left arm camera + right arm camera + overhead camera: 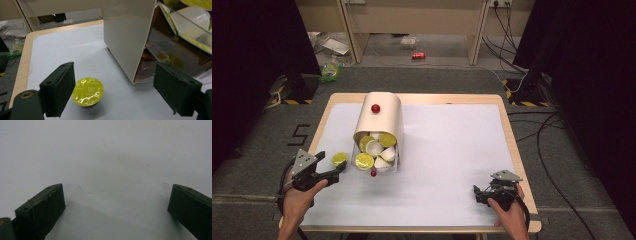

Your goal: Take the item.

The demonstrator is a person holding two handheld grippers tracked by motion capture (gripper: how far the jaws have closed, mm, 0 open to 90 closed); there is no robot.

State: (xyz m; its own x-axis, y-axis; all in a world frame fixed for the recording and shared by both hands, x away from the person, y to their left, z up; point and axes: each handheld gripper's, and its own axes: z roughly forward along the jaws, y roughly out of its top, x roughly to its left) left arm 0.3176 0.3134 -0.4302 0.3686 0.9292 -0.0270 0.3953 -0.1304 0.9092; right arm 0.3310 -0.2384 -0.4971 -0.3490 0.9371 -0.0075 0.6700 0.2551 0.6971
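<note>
The left gripper (113,93) is hovering with its jaws spread wide around a yellow-lidded coffee capsule (87,91), which is sitting on the table (62,50) beside the tipped capsule dispenser (126,37). The right gripper (116,212) is resting released, well apart over bare white table.

A box (379,117) is laid on its side on the left half of the desk (452,150), its open end turned toward the person. Capsules (374,148) are piled inside that open end. One loose capsule (339,159) is set on the desk just left of the opening, between the spread jaws of the left tool (339,170). The right tool (475,192) is held near the desk's front right corner, well apart from the box, its jaws spread over bare desk.
</note>
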